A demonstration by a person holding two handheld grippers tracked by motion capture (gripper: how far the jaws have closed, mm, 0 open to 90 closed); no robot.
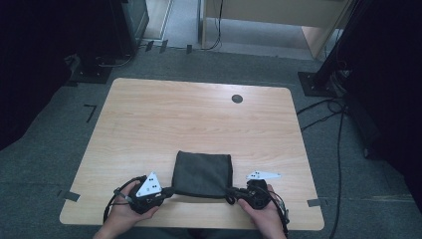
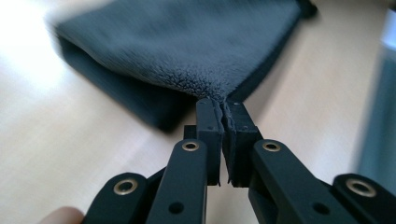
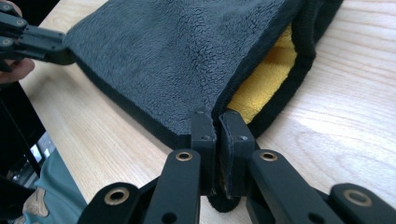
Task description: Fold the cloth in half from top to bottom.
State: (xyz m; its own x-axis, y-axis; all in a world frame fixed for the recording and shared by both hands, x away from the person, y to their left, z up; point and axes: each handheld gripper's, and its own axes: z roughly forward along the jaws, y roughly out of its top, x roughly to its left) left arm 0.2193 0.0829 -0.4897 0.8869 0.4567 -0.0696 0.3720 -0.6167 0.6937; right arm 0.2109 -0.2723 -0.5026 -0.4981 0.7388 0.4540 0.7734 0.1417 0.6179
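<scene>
The folded dark cloth (image 1: 203, 174) lies low and centre in the high view, near the table's (image 1: 149, 124) front edge. It is nearly square—its open edges face the frame's right. The left gripper (image 1: 168, 190) and right gripper (image 1: 230, 191) each pinch 1 near corner. Judged step: another fold—lift both corners evenly toward the far edge.

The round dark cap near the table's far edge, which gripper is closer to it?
Right. The right gripper pinches the dark cloth's near right corner, roughly below the cap; the left gripper pinches its near left corner, farther off sideways.
</scene>
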